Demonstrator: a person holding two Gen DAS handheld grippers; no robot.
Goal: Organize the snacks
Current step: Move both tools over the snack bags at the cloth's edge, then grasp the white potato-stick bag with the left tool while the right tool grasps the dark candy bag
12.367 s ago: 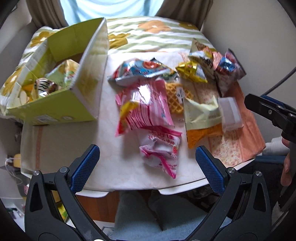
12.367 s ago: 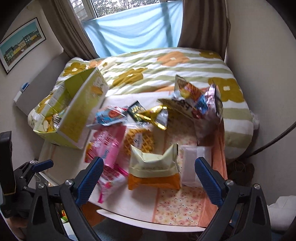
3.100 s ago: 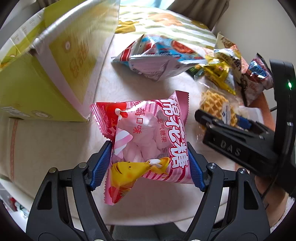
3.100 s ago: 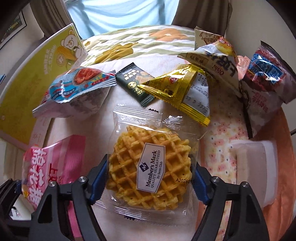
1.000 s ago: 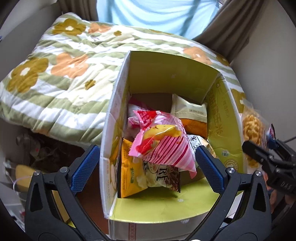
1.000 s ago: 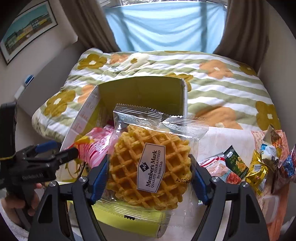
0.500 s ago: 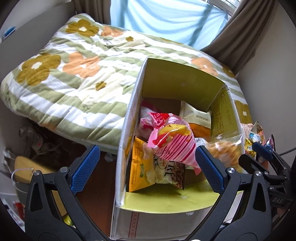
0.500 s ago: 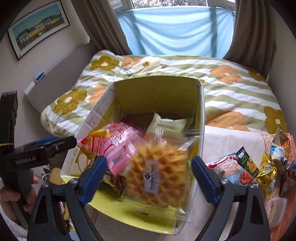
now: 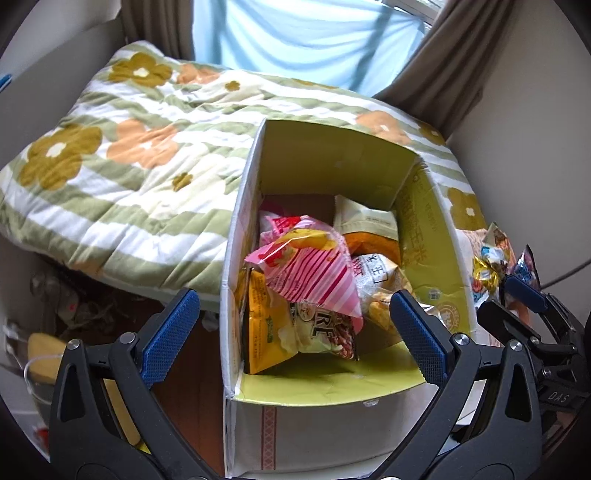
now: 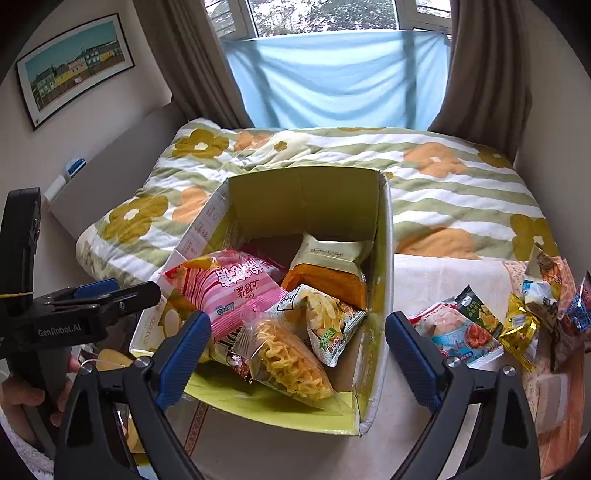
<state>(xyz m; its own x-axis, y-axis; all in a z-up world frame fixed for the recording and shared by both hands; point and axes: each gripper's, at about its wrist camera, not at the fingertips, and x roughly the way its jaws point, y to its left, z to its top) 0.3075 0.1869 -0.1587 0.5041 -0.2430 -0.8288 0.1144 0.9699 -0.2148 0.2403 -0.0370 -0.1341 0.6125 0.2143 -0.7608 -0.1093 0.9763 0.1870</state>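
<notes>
Since a second ago the clear-wrapped golden waffle (image 10: 286, 360) has left the right gripper (image 10: 297, 345) and lies in the yellow-green cardboard box (image 10: 384, 280) beside the pink striped marshmallow bag (image 10: 236, 286), so both grippers' fingers gape wide and empty, left gripper (image 9: 291, 332) included, ready for the foil snack packets (image 10: 517, 328) waiting on the tabletop (image 10: 436, 277).

Soft daylight enters from the window (image 10: 332, 33) at 12 o'clock, filtered by a blue cloth (image 10: 336, 77); bright, even, no hard shadows. Mild glare on the pink snack bag (image 9: 310, 266) and clear waffle wrapper (image 10: 288, 354). Both views sharp, no motion blur. Strong fisheye bending, black vignette at all corners. Box (image 9: 332, 384) interior slightly shaded.
</notes>
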